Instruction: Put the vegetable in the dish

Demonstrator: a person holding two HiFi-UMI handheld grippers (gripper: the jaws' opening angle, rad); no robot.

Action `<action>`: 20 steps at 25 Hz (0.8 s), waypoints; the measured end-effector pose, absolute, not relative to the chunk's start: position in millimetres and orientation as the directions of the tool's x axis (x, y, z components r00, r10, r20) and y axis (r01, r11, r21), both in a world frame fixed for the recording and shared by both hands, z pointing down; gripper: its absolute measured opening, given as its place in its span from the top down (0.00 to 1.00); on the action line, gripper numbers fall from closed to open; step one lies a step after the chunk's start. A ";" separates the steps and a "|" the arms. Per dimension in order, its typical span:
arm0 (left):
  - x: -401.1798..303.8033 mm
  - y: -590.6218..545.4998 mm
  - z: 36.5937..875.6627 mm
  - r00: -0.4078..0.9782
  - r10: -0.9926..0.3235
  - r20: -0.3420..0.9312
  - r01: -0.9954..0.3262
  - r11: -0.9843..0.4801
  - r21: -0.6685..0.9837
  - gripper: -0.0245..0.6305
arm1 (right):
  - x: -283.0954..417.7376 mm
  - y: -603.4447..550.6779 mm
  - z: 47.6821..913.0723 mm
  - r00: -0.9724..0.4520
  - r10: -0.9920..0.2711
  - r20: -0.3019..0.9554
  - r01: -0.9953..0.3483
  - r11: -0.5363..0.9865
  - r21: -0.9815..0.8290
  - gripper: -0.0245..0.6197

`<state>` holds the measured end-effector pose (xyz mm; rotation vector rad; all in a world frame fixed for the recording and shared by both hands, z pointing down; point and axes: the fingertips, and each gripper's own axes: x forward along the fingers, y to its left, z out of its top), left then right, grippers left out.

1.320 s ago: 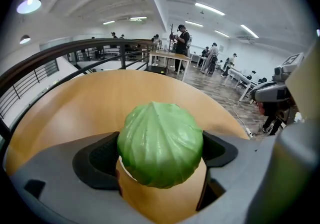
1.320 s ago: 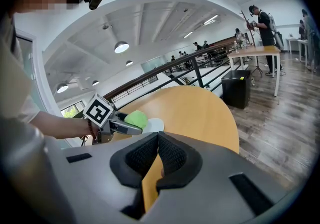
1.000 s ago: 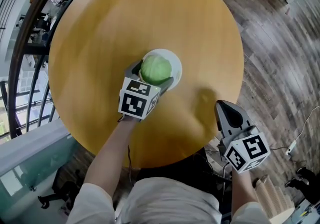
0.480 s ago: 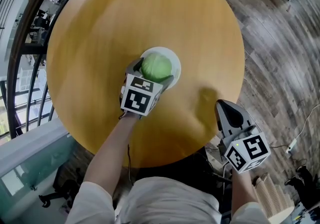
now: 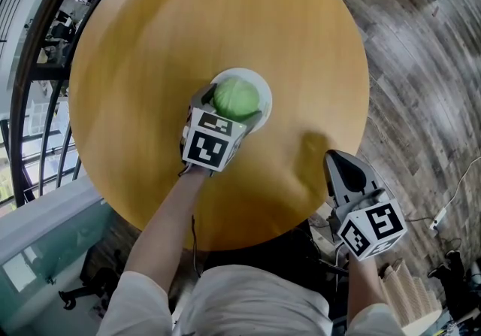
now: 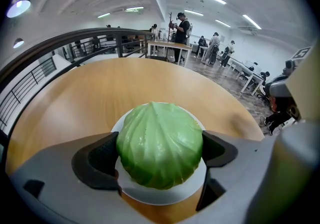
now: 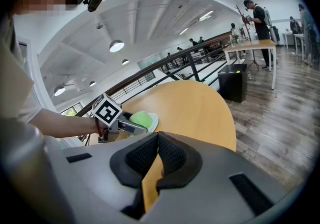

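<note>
Green cabbage [image 5: 237, 96] rests in the white dish [image 5: 265, 95] near the middle of the round wooden table [image 5: 165, 41], clasped between the left gripper's [image 5: 231, 109] jaws, while the right gripper [image 5: 342, 165], jaws pressed together on nothing, hangs at the table's 4 o'clock edge.

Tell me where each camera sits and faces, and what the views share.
Head view: on the head, facing steeply down at the table; forearms, left gripper and right gripper show.
Left gripper view: on that gripper, facing along its jaws, shut on the cabbage over the dish.
Right gripper view: at the table's edge, facing its shut jaws and the person's left arm.
Shared: all show cabbage and dish.
</note>
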<state>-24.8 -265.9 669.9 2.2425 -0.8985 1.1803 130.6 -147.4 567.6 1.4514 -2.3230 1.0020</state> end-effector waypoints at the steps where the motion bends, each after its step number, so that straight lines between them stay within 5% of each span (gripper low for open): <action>1: -24.9 -266.2 669.9 0.422 -0.339 0.841 -0.724 -0.685 0.087 0.22 | 130.4 -147.7 567.4 -0.486 -0.706 0.515 -0.859 0.278 -0.430 0.92; 20: -30.1 -243.4 600.8 0.500 -0.401 0.767 -0.723 -0.681 0.116 0.22 | 129.1 -148.1 536.1 -0.504 -0.705 0.499 -0.857 0.338 -0.388 0.92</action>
